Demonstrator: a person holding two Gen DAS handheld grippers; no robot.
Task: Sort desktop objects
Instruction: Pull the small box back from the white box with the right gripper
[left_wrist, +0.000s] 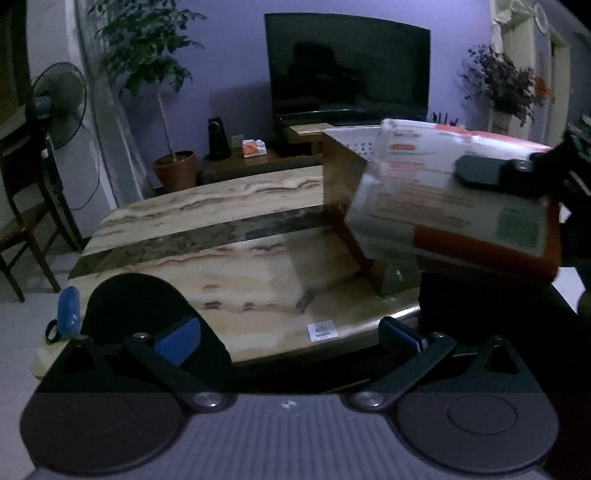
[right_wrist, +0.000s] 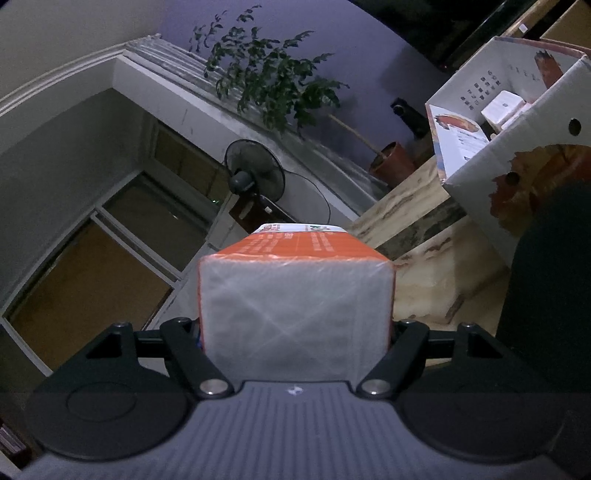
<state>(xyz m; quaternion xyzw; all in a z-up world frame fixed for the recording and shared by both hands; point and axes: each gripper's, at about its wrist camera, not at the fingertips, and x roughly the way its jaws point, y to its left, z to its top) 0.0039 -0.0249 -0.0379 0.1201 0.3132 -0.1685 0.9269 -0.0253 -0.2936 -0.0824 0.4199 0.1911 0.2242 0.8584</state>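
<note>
Right wrist view: the right gripper (right_wrist: 295, 332) is clamped wide on a plastic-wrapped orange and white pack (right_wrist: 295, 291), one finger on each side of it, the pack jutting straight out ahead and lifted clear of the marble table (right_wrist: 417, 266). Right of the pack stands an open cardboard box (right_wrist: 517, 173) on the table, with small white boxes (right_wrist: 504, 109) inside; a strip of bare tabletop lies between pack and box.

In the left wrist view the same pack (left_wrist: 454, 206) hangs in the air at the right, tilted, in front of the cardboard box (left_wrist: 347, 162), one black pad (left_wrist: 480, 171) of the right gripper pressed flat on its top face. The left gripper (left_wrist: 291, 336) is spread apart with nothing between its blue-tipped fingers (left_wrist: 181, 338), hovering over the table's near rounded edge (left_wrist: 332, 350). The middle of the table ahead is bare. A small blue object (left_wrist: 68, 314) lies at the near left corner, just beside a dark round shape (left_wrist: 147, 310).
</note>
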